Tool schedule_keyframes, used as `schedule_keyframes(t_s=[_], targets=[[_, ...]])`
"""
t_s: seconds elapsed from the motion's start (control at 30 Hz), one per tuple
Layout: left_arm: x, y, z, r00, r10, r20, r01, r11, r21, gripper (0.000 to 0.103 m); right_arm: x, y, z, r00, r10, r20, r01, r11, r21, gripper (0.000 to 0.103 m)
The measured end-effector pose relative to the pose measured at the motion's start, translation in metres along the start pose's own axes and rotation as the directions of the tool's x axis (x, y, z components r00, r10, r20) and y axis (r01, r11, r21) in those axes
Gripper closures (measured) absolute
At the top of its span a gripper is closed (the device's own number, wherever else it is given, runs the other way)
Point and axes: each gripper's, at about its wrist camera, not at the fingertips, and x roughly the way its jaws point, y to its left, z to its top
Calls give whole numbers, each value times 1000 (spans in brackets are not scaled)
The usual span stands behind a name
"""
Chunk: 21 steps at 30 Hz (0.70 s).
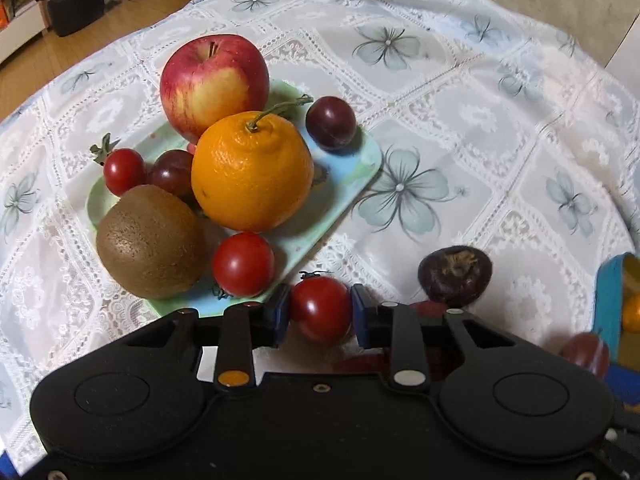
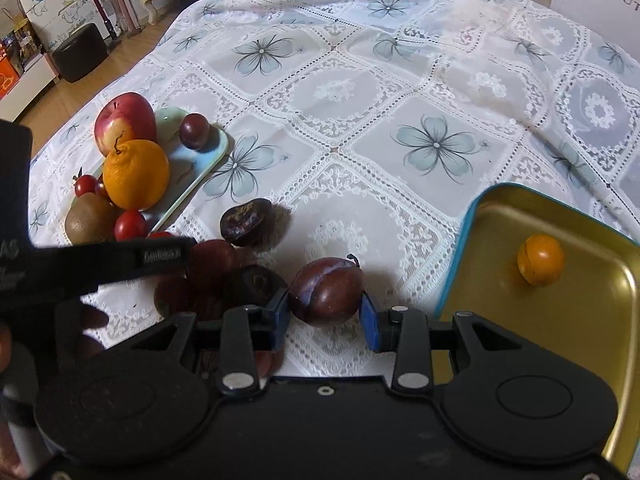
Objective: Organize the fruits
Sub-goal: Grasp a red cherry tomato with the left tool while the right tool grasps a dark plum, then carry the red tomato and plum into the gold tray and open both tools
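My left gripper [image 1: 320,307] is shut on a red cherry tomato [image 1: 320,314], its blue pads pressing both sides just off the near corner of a pale green plate [image 1: 356,172]. The plate carries an apple [image 1: 214,84], an orange [image 1: 252,172], a kiwi [image 1: 150,242], cherry tomatoes and dark grapes. My right gripper [image 2: 325,309] is shut on a dark purple plum [image 2: 326,290], held a little above the cloth. To its right stands a teal tin [image 2: 460,248] with a gold inside, where a small orange fruit [image 2: 540,260] lies.
A dark brown wrinkled fruit [image 2: 250,222] and several dark red fruits [image 2: 212,258] lie on the lace tablecloth between plate and tin. A person's hand [image 2: 92,320] shows at the left of the right wrist view. The table's edge and wooden floor lie far left.
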Motion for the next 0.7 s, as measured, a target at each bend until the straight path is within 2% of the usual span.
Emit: schedule_keyframes(t_s=[0.17, 0.37, 0.53, 0.7], targets=[[-14, -4, -4, 999, 37, 29, -38, 999, 12, 63, -30, -11, -9, 1000, 13, 5, -13, 999, 36, 65], [-65, -19, -31, 996, 37, 81, -41, 998, 44, 63, -78, -37, -37, 1000, -3, 28, 1, 997, 77, 65], [-113, -55, -69, 994, 10, 107, -26, 989, 146, 63, -103, -65, -71, 999, -40, 7, 39, 992, 121, 65], [-143, -93, -103, 995, -33, 98, 10, 974, 228, 62, -121, -100, -106, 999, -26, -21, 30, 976, 214, 65]])
